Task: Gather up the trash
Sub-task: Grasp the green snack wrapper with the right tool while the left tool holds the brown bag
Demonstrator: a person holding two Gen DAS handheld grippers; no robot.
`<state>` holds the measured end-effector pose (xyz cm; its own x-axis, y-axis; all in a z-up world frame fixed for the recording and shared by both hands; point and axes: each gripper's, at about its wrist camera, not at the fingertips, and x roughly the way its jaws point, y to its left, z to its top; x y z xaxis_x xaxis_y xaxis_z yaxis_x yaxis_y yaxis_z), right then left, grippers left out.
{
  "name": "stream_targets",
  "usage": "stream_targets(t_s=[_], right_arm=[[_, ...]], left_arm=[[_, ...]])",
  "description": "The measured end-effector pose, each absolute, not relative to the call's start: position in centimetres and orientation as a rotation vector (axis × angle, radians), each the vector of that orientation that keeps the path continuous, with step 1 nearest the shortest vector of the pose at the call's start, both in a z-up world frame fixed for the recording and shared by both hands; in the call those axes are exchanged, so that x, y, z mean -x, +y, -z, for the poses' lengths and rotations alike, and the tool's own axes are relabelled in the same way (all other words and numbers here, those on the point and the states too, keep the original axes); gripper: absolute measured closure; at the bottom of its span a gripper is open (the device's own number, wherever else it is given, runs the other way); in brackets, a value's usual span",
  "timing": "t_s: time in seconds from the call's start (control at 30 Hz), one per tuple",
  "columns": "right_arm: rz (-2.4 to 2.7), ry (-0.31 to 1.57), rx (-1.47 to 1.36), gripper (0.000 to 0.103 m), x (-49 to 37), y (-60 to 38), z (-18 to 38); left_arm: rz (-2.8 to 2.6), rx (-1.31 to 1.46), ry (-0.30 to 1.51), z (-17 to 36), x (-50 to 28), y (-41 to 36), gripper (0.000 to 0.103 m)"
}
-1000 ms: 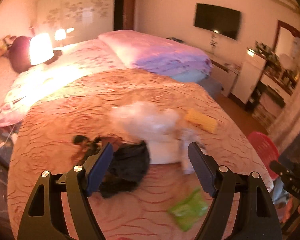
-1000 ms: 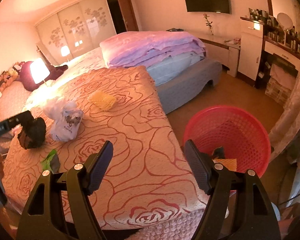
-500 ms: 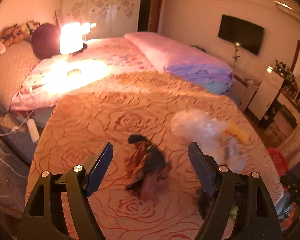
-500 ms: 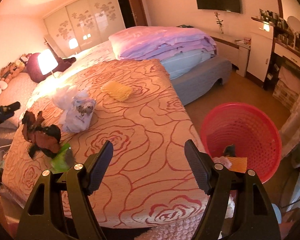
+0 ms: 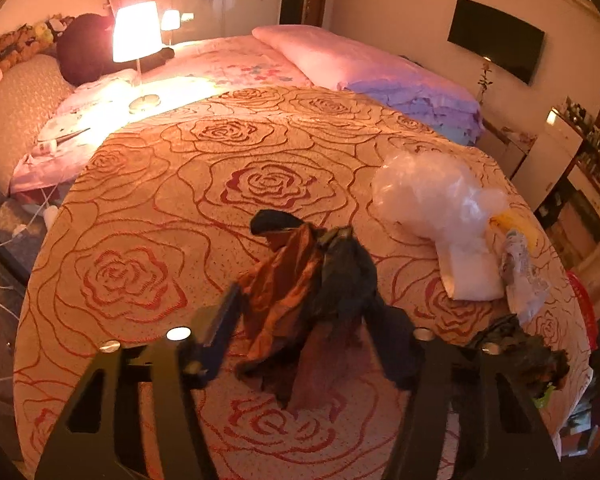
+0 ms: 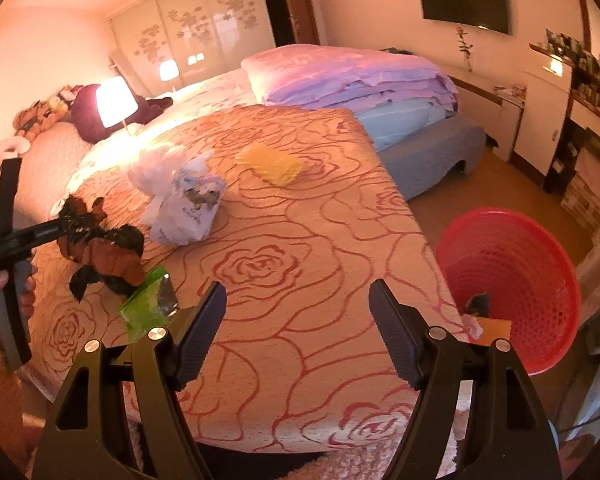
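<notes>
The bed (image 6: pixel 300 240), under a rose-patterned cover, carries the remaining trash; the red basket (image 6: pixel 512 280) stands on the floor off its near right corner, with some waste already inside. A second ago the left gripper (image 5: pixel 308 328) was set above the white plastic bag (image 5: pixel 432 196); it has since been brought over the crumpled dark-and-orange wrapper (image 5: pixel 308 288) near the near left edge, so that piece is judged next for collection. Its jaws are closing with the wrapper between them; firm contact cannot be confirmed. The right gripper (image 6: pixel 296 320) is held wide and empty, beside a green wrapper (image 6: pixel 148 304).
</notes>
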<state>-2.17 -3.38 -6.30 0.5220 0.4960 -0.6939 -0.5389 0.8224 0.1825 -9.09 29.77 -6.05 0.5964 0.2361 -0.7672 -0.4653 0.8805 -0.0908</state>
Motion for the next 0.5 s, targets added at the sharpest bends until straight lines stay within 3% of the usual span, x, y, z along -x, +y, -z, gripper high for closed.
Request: stream_targets(t_s=[0.2,0.5], right_arm=[[-0.717,0.804,0.111,0.032,3.4,-1.0,6.4],[-0.885,0.838,0.182,0.032,5.2,3.1,6.9]], left_arm=[[-0.411,0.271,0.815,5.9,9.2,29.5,0.055],[-0.411,0.28,0.753,3.6,10.4,29.5,0.056]])
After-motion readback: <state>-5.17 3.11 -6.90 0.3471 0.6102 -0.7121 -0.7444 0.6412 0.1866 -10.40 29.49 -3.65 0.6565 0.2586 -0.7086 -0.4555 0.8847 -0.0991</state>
